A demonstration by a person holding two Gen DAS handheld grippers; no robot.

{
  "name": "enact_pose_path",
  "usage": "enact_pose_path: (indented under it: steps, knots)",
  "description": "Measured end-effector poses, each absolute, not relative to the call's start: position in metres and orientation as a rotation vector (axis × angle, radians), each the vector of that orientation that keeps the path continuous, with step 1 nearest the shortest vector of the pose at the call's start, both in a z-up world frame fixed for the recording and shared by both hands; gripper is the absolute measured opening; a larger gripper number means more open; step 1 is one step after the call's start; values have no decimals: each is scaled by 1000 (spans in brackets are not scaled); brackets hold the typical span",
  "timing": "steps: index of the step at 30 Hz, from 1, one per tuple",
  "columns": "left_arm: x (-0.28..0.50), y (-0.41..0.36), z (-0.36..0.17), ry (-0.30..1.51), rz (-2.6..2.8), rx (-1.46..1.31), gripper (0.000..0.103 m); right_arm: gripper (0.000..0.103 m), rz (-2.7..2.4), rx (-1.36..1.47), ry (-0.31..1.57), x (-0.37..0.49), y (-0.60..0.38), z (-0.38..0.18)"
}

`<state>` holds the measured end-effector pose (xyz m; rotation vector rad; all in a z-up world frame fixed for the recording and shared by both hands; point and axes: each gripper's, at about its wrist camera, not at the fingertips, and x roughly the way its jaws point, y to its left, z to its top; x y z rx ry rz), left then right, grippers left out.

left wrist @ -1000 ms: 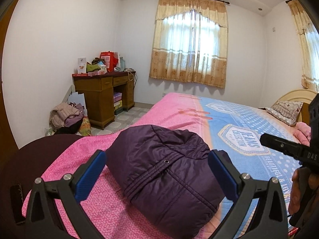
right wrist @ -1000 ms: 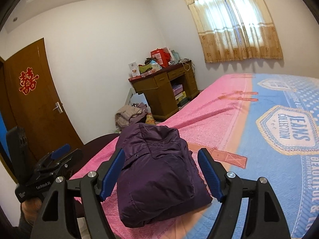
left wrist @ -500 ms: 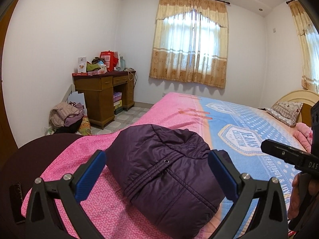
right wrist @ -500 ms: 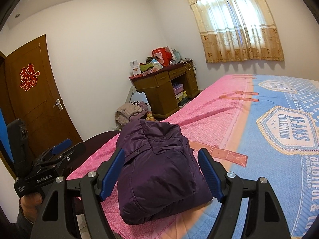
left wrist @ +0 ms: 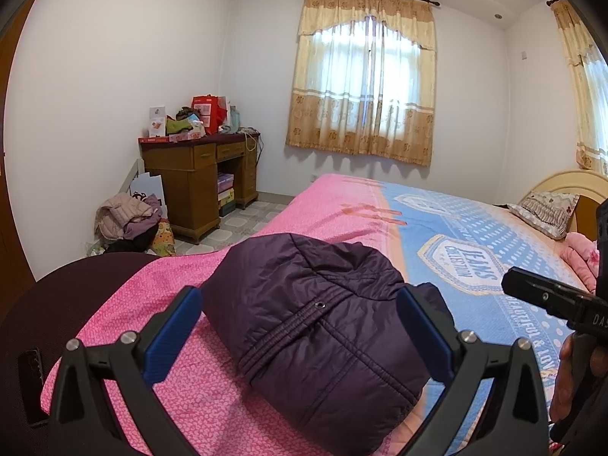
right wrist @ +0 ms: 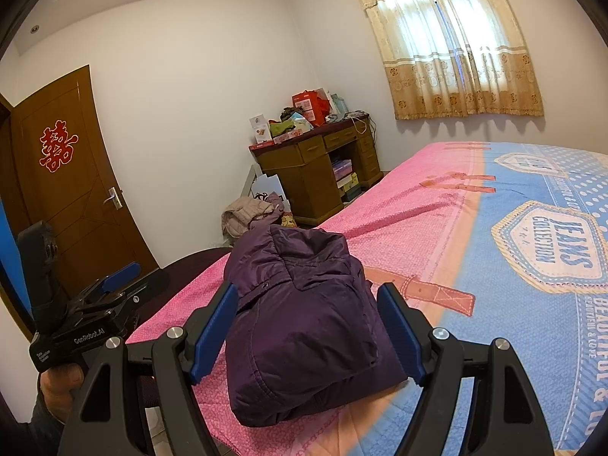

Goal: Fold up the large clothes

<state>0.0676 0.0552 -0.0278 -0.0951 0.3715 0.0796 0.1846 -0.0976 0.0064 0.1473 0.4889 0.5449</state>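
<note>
A dark purple quilted jacket (left wrist: 323,326) lies on a pink-and-blue printed bedspread (left wrist: 475,235); curtains (left wrist: 364,83) are yellow.

Home bedroom: bed (left wrist: 475,235) with printed bedspread, pillow (left wrist: 545,209), curtained window (left wrist: 363,87), cluttered wooden desk (right wrist: 319,171).

A folded purple padded jacket (left wrist: 319,334) lay on the pink part of the bedspread (left wrist: 380,205), near the foot corner of the bed. The left gripper (left wrist: 300,338) hung over the jacket with its blue pads (left wrist: 173,332) spread wide, one on either side of the bundle, neither visibly pressing it. To the right of the jacket, part of the right gripper (left wrist: 551,300) reached in, gripped by a hand (left wrist: 570,376). Beyond the jacket to the left stood a wooden desk (left wrist: 197,178) piled with boxes, with a heap of clothes (left wrist: 129,216) on the floor beside it. Well beyond the jacket hung a curtained window (left wrist: 364,91), and far right lay a pillow (left wrist: 547,209).
</note>
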Motion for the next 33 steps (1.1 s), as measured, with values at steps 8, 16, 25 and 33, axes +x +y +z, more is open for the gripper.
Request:
enact_pose_path:
  steps: [8, 16, 25, 33]
  knots:
    - [72, 57, -31, 406, 88, -106, 103, 76, 546, 144, 486, 184, -97, 5]
    - [74, 57, -30, 411, 116, -89, 103, 76, 552, 141, 483, 183, -94, 4]
    - [76, 60, -31, 411, 150, -77, 103, 76, 564, 136, 491, 184, -88, 1]
    - [75, 59, -31, 399, 141, -53, 103, 76, 565, 131, 495, 184, -86, 0]
